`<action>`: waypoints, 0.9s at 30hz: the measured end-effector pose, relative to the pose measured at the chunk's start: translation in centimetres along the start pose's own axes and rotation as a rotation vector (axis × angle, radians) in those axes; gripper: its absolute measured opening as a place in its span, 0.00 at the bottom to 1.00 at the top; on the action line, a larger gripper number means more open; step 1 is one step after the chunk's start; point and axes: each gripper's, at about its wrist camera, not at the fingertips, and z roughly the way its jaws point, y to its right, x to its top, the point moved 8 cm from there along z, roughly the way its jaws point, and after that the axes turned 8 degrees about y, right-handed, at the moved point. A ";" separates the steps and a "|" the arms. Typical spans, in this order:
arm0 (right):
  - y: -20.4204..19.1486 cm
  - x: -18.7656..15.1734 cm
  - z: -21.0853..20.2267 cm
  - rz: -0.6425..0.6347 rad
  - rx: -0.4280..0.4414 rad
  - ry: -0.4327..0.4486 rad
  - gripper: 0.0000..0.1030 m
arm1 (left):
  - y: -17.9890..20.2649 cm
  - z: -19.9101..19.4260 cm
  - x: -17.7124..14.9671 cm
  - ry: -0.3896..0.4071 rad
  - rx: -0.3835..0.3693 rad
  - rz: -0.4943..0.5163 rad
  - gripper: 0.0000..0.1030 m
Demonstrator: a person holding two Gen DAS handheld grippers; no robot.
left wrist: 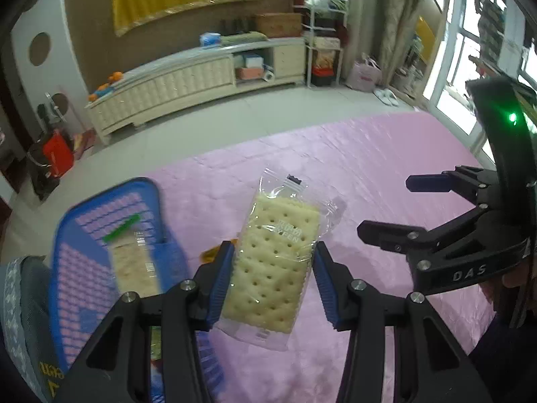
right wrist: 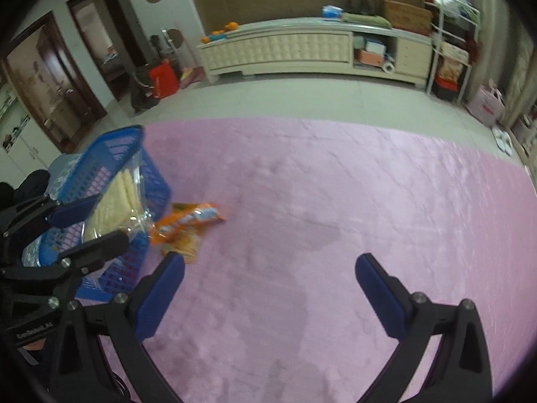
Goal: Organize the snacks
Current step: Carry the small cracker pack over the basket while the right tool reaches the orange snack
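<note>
Pink plush bedding (right wrist: 319, 201) fills the foreground of both views, and beyond it we see a grey floor and a long cream cabinet (right wrist: 302, 50) against the far wall under a yellow hanging.

From the left wrist camera we see our left hand-held gripper (left wrist: 273, 278) with its blue pads on either side of a clear-wrapped cracker packet (left wrist: 275, 262). The left pad touches the wrapper edge; whether the right pad presses it we cannot tell. The packet stands lengthwise between the fingers, above the bedding.

To the left sits a blue mesh basket (left wrist: 84, 268), tilted, with another cracker packet (left wrist: 134, 262) carrying a green strip lying inside it. The right wrist view shows the same basket at its left edge with pale crackers against its wall, and just beside the basket an orange snack bag (right wrist: 188, 221) lies on the bedding, partly over a further cracker pack.

Our right hand-held gripper (right wrist: 270, 288) is spread wide with nothing between its blue pads, held over bare pink fabric, well apart from the basket. In the left view it appears at the right edge, jaws parted.
</note>
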 end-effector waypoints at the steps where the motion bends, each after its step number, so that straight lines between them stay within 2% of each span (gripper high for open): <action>1: -0.6 0.3 0.0 -0.016 0.003 0.004 1.00 | -0.5 -0.5 0.0 0.009 0.006 -0.007 0.44; 7: -4.6 0.8 1.7 -0.094 0.062 -0.020 0.99 | -4.1 -3.5 -0.9 0.050 0.050 -0.062 0.44; 12: -6.7 0.4 4.7 -0.155 0.096 -0.076 0.93 | -7.0 -5.6 -2.4 0.059 0.088 -0.118 0.44; 20: -10.7 -1.6 8.2 -0.387 0.081 -0.127 0.91 | -12.0 -6.9 -5.4 0.024 0.148 -0.215 0.44; 22: -11.1 -2.4 8.9 -0.447 0.078 -0.134 0.91 | -12.2 -7.2 -6.0 0.018 0.150 -0.235 0.44; 27: -11.5 -3.3 10.6 -0.505 0.072 -0.144 0.91 | -12.7 -7.1 -8.8 -0.012 0.143 -0.308 0.44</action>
